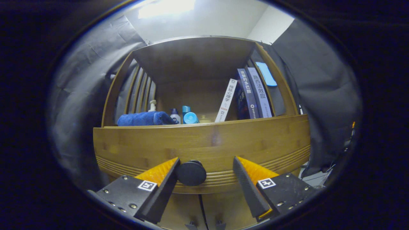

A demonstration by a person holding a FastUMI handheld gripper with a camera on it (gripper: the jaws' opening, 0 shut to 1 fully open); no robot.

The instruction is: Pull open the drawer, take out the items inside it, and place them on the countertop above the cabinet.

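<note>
**Fingers spread at the drawer knob**

Hand-held gripper (206,174) with fingers apart, straddling the round dark knob (191,173). Left finger (159,179) right against the knob's side, perhaps touching; right finger (249,182) clear of it, a gap between. Knob fixed to the wooden drawer (204,143) front, just ahead of the fingers; drawer's contents hidden. Above the drawer, on the desk (255,118): rolled blue towel (143,118), small bottles (183,115) beside it, leaning books (249,94) farther right. Dark cloth wall (319,95) around the cabinet.
</note>
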